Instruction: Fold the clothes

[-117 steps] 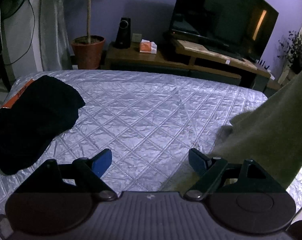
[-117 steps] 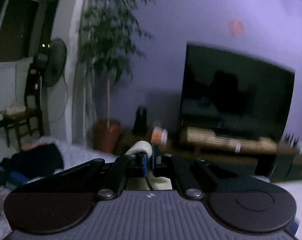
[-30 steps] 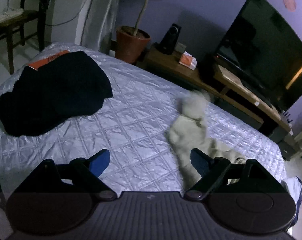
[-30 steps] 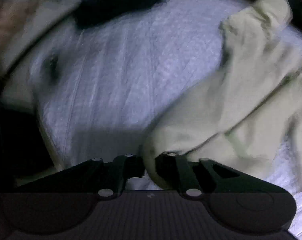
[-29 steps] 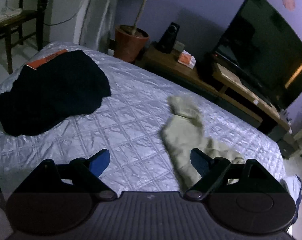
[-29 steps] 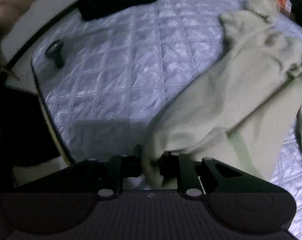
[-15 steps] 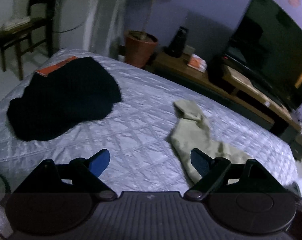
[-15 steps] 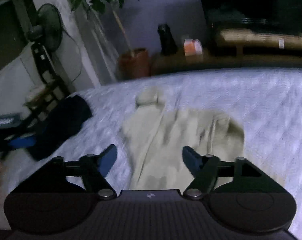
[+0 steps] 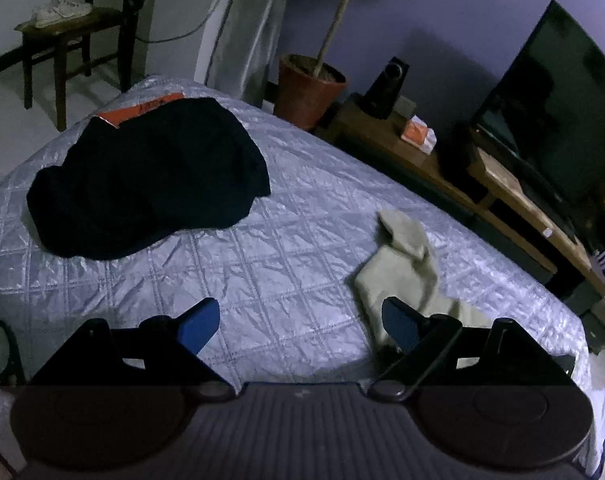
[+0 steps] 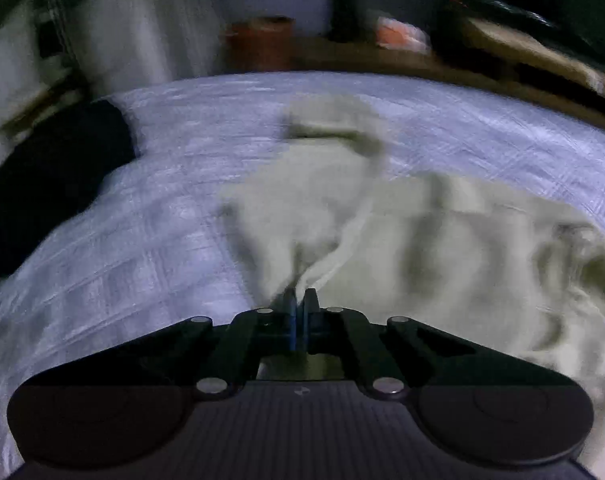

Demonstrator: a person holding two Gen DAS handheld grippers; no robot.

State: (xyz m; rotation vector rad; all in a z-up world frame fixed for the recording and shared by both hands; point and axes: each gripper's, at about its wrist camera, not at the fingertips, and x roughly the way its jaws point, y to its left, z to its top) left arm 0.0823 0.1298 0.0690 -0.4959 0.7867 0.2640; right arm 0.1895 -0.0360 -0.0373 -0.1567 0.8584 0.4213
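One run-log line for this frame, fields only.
stage: regrasp | right gripper: just closed, shut on beige garment | left gripper: open, empty | black garment: untouched on quilted bed

1. On the bed (image 9: 294,248): dark clothes (image 9: 142,184) at the far left, pale top (image 9: 402,264) to the right, well apart.
2. Behind the bed: plant pot (image 9: 308,88), low bench (image 9: 442,168) with TV (image 9: 554,120).
3. Far left: chair (image 9: 70,40).
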